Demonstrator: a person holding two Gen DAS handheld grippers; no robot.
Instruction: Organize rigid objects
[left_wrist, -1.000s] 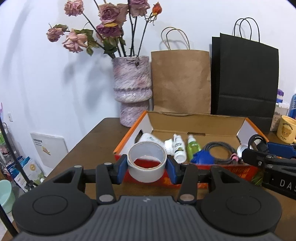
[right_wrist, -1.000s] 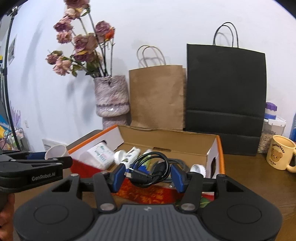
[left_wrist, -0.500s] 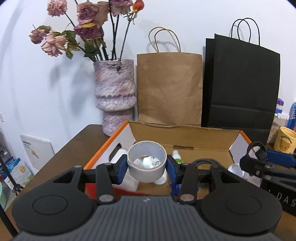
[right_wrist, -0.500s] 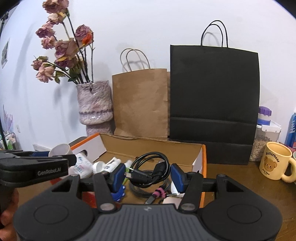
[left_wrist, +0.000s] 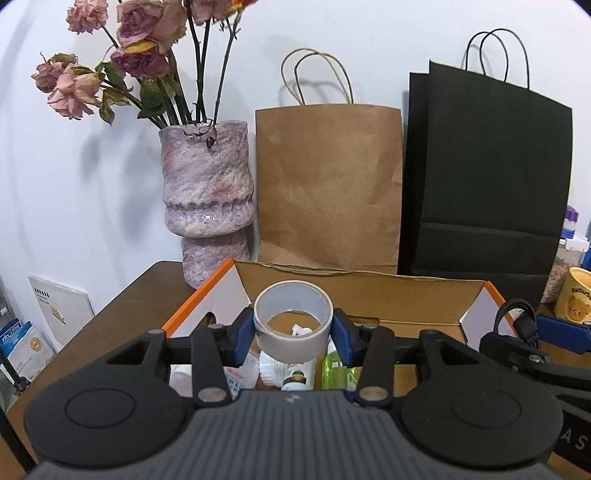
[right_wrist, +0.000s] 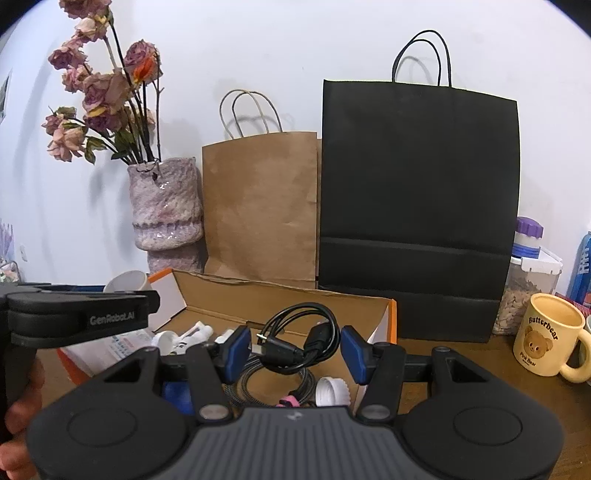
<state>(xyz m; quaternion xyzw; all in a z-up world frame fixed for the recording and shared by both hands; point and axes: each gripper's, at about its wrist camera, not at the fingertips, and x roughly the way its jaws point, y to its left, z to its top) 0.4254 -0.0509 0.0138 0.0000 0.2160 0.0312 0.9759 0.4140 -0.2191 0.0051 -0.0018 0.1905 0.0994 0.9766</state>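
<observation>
Two claws hang over the open cardboard box (left_wrist: 354, 291), each with something in it. Over the box's left half, the left claw (left_wrist: 293, 334) is clamped on a roll of grey tape (left_wrist: 293, 325), blue pads pressed to its sides, held above the small bottles (left_wrist: 334, 371) lying in the box. Over the box's right half, the right claw (right_wrist: 295, 350) carries a coiled black cable (right_wrist: 297, 341); its pads stand a little apart from the coil, so how firmly it grips I cannot tell, though the cable hangs between them clear of the box floor.

The step in hand looks like carrying both items over the box, whether to drop them in or lift them out cannot be read here. If placing, the next move calls for lowering each onto a bare patch, the tape clear of the bottles.

Only the right wrist view shows the braided cable (right_wrist: 273, 384) and white cap (right_wrist: 332, 391) below the black coil, and the whole bear mug (right_wrist: 546, 339) right of the box. Only the left wrist view shows the green bottle.
</observation>
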